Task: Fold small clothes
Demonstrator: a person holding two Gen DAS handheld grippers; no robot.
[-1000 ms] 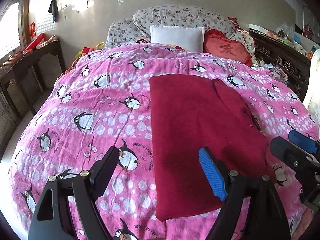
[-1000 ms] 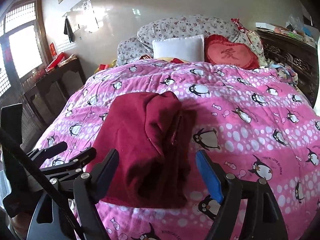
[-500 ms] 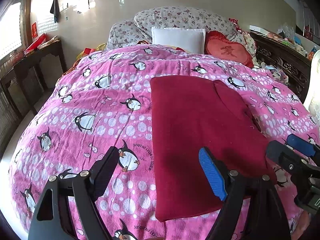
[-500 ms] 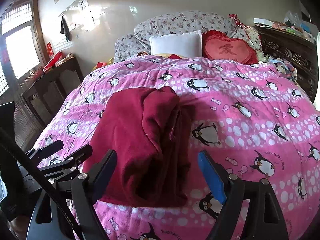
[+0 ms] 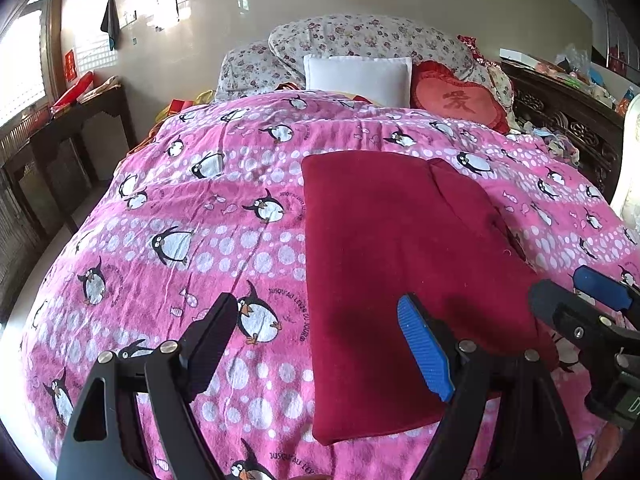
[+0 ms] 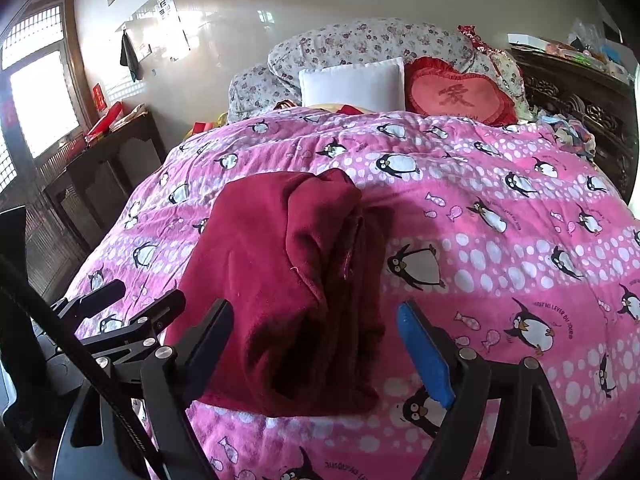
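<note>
A dark red fleece garment (image 5: 400,264) lies folded lengthwise on the pink penguin quilt (image 5: 208,216). In the right wrist view the same garment (image 6: 280,280) shows a thick folded ridge along its right side. My left gripper (image 5: 320,340) hovers open above the garment's near left edge and holds nothing. My right gripper (image 6: 316,344) stands open over the garment's near end, with the cloth below its jaws and not pinched. Each gripper shows at the edge of the other's view, the right gripper (image 5: 580,312) and the left gripper (image 6: 132,304).
At the head of the bed lie a white pillow (image 5: 356,78), a red heart cushion (image 5: 460,100) and floral bedding (image 5: 360,36). A dark wooden side table (image 5: 84,120) stands to the left. A carved wooden cabinet (image 5: 568,120) with clutter lines the right.
Both grippers have stayed open over the garment. The views have shifted only slightly and the garment lies as before.
</note>
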